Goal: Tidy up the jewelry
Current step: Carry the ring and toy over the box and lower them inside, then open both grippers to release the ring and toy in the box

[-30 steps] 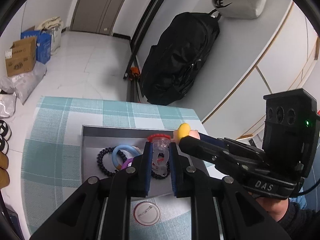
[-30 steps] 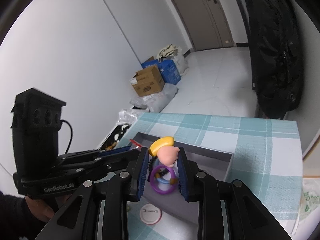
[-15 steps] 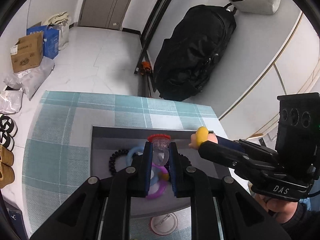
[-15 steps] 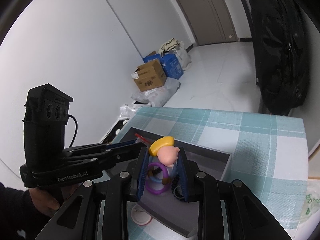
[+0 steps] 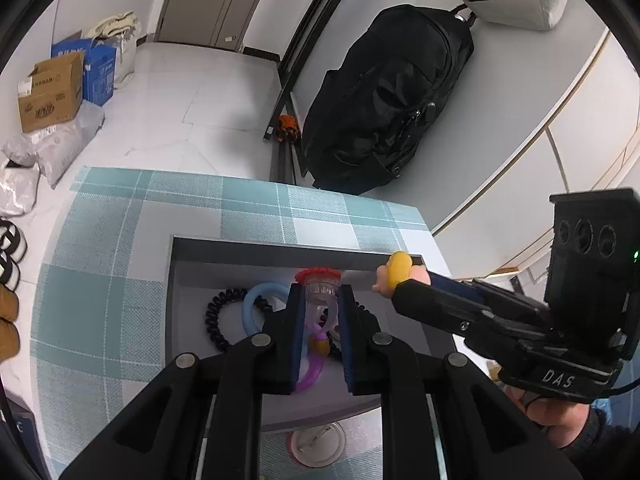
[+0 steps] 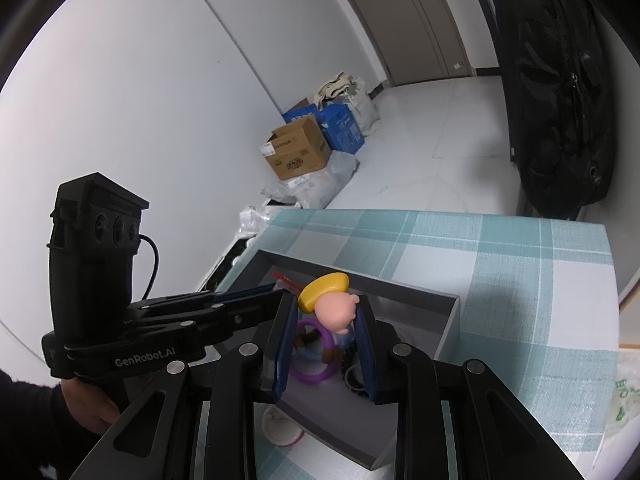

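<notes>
Tools both hold toys over the grey tray (image 5: 256,249): left tool (image 5: 319,312) pinches a clear charm (image 5: 320,286), right tool (image 6: 325,334) grips a little doll (image 6: 334,308). Letting go too high could bounce them onto the tabletop (image 5: 120,240).

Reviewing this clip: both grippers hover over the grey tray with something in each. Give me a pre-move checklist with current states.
1. Left gripper shut on clear red-rimmed piece: ok.
2. Right gripper shut on yellow-hatted figure: ok.
3. Both held items above grey tray: ok.
4. Bare tray floor beneath each item: cannot tell; purple ring, blue ring and black coil band lie there.
5. Round badge outside tray, not yet stored: not ok.
</notes>
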Motion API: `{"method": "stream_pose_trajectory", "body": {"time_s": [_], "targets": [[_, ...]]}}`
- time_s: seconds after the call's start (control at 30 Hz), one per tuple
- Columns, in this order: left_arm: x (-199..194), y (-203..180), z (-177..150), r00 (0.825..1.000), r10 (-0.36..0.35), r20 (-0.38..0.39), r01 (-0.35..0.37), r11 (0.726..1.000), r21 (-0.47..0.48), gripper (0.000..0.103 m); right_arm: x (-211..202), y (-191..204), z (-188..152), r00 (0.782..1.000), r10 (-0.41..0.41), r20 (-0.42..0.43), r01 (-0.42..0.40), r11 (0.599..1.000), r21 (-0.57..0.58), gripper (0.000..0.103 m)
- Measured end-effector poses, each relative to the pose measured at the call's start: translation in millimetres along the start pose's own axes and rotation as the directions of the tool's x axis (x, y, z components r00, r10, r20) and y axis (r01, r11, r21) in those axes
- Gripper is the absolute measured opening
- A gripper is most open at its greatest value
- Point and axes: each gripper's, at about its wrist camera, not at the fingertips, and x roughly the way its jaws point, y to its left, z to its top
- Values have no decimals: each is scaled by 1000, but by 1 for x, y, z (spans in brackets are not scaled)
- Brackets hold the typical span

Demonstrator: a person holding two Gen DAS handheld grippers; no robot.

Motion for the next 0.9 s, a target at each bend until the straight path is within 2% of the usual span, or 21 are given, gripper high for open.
{"method": "stream_pose_trajectory", "body": {"time_s": [0.2,0.27,0.33,0.37,0.4,0.47,0.57,0.7,0.83,0.9], "targets": [[3,8,3,999,-39,-29,37,997,-61,14,-1,2,-1,1000,-17,7,18,1000,-15,29],[3,8,3,999,-34,-30,32,997,-64,31,-2,3,0,1000,-23,19,23,1000,-21,30],[1,5,4,997,-69,-25,67,996,-60,40,-4,2,0,999,-32,30,33,999,-20,36],[0,3,3,997,-67,-23,66,996,-54,43,-5,1,0,999,-37,37,37,999,-14,46],[-1,0,3,998,-62,-21,61,997,-43,46,-7,0,0,998,-36,45,36,999,-7,49],[-3,-3,1,998,-55,-20,55,998,-25,53,-13,-3,0,997,-25,68,24,1000,10,49],[-9,-5,-2,999,-47,-10,47,999,-14,54,-24,-2,0,993,-31,112,29,999,17,62],[-15,-7,-4,999,-43,-3,43,999,-15,54,-36,1,-2,988,-39,152,37,999,19,69],[-24,-9,-7,999,-27,29,27,1000,-3,54,-44,6,-7,984,-55,171,52,998,23,75],[-31,-9,-10,998,-15,55,15,1000,6,54,-49,8,-10,981,-61,184,57,998,26,80]]}}
